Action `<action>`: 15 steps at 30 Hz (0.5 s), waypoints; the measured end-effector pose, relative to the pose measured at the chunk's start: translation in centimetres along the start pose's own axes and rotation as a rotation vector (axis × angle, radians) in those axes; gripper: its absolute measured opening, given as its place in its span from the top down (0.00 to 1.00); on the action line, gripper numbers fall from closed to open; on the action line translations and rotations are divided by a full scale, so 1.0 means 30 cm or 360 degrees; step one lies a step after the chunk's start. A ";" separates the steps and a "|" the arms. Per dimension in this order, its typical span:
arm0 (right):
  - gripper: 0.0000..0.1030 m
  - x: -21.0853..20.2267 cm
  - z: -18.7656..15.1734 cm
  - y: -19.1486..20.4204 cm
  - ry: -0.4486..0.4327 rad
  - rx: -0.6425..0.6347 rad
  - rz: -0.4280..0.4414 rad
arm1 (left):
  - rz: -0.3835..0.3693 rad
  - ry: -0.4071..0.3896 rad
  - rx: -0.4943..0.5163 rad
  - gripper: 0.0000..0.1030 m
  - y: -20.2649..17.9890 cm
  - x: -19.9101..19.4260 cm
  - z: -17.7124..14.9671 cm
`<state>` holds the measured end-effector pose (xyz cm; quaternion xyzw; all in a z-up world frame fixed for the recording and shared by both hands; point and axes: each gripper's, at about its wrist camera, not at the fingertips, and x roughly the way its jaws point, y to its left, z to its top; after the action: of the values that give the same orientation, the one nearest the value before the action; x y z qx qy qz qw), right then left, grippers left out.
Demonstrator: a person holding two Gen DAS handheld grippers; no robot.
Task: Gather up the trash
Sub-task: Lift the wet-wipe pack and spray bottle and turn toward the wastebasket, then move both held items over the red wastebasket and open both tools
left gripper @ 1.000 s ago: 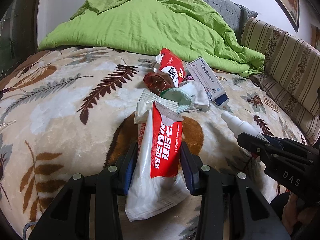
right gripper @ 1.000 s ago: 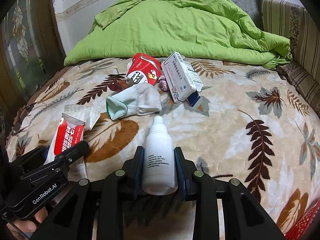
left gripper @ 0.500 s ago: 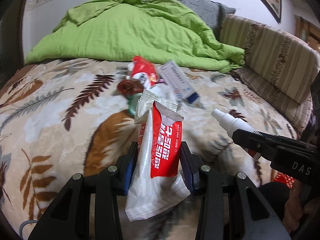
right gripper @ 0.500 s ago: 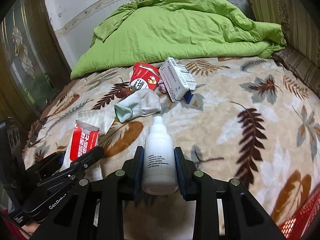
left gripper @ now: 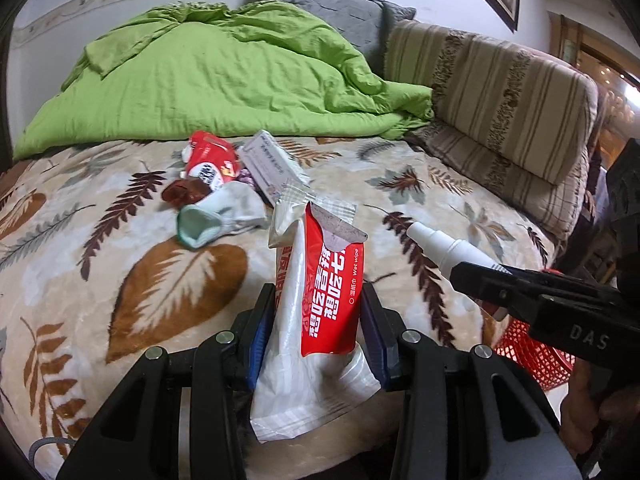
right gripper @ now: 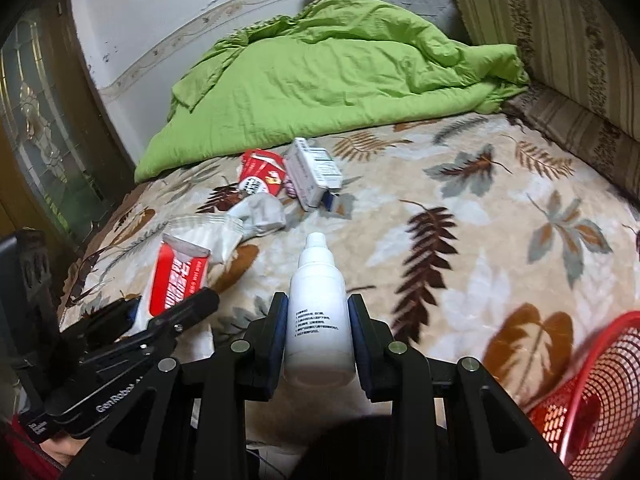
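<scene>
A bedroom: wide bed under a cream plush blanket printed with brown and grey leaves, rumpled lime-green duvet heaped at the far end, striped cushions along one side. Carrying step, by the look of it, both tools loaded and lifted clear of the blanket. Left gripper with jaws clamped on a red-and-white plastic wet-wipe packet, packet upright, torn top flap pointing away. Right gripper with jaws clamped on a white plastic spray bottle, nozzle forward. Red plastic mesh basket at the bed's near edge, low on the right, near the right gripper; probably the bin for the trash.

Left on the blanket, well apart from both tools, in one cluster: a red-and-white milk carton, a white medicine box with blue end, a pale sock with mint cuff, a crumpled brown wrapper and a small purple scrap, hard to identify.

Next move, likely: swing the bottle over the basket mouth and part the jaws only once above it, then the packet likewise, then back for the cluster. Sock perhaps not trash.
</scene>
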<state>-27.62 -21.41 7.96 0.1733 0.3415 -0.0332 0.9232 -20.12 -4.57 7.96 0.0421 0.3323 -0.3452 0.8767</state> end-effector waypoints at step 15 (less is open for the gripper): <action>0.68 -0.069 -0.021 -0.078 -0.0003 0.0038 -0.0107 | -0.0122 0.0052 0.0145 0.62 -0.138 0.006 0.026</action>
<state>-30.01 -23.51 8.13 0.1726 0.3459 -0.0682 0.9197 -22.21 -8.06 9.11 0.0749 0.3319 -0.3927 0.8544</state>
